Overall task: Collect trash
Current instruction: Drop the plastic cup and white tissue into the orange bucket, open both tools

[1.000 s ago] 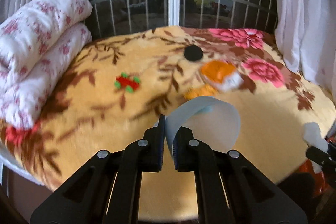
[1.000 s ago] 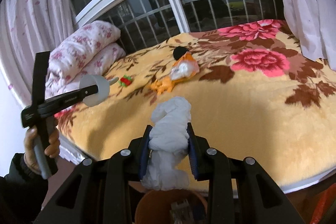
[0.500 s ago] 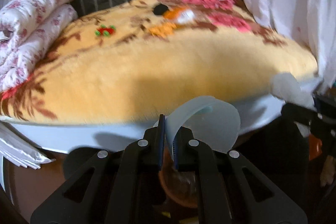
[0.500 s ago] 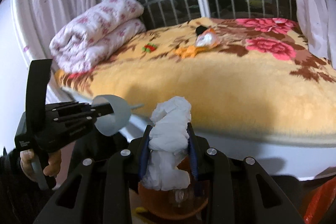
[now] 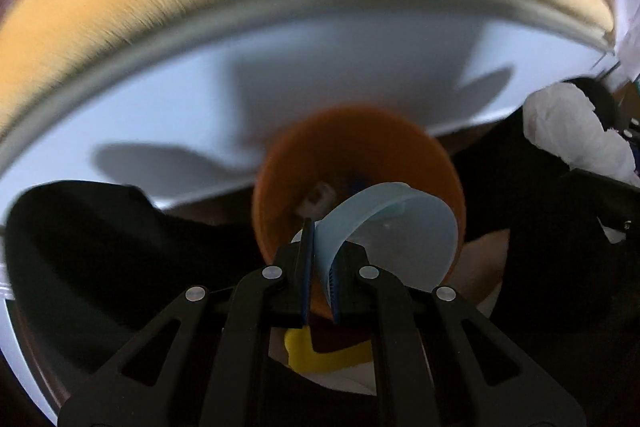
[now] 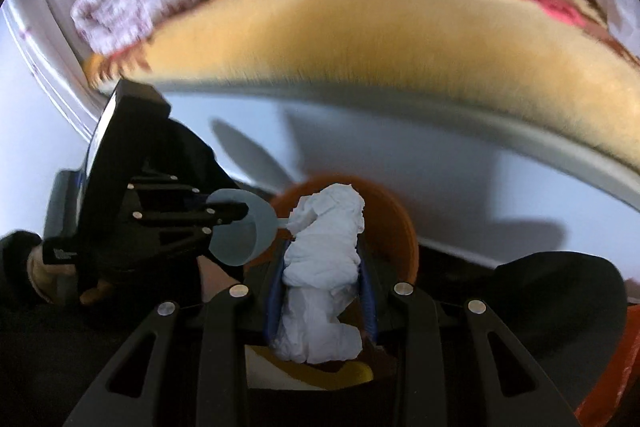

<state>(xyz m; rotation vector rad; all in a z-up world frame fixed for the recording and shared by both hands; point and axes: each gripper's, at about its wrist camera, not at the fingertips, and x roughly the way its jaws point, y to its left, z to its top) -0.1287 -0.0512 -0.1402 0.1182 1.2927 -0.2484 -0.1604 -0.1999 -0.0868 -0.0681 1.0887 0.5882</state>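
Both grippers point down over the orange bin [image 5: 360, 163] rn, w/ trash in each.

Left gripper [image 5: 320, 259]: jaws pressed nearly together, pinching the thin edge of a pale blue cup [image 5: 392, 231]. The pinched bit sits right between the blue pads, and the rest of the cup curls up and off to the right of the fingers. Straight ahead of the tips is the bin's open mouth, so the cup hangs over it. Some small bits show inside the bin just past the left finger, too blurry to tell what they are. Below the fingers there's something yellow [image 5: 320, 359] on the floor.

Right gripper [image 6: 320, 291]: jaws partway apart but clamped on a crumpled white tissue wad [image 6: 324, 247]. It fills the gap between the pads, sticks out well past the tips and also bulges back toward the camera. The bin rim [image 6: 404, 227] curves behind and around the wad, so that's over the bin too.

From the right wrist view the left gripper [image 6: 224, 215] is just left of the tissue, cup nearly touching it, w/ the person's hand [image 6: 52, 271] on its handle. From the left view the tissue [image 5: 576, 131] is far right.

Bed w/ yellow blanket [image 6: 360, 31] and white frame [image 5: 320, 75] sit beyond the bin, all motion-blurred.
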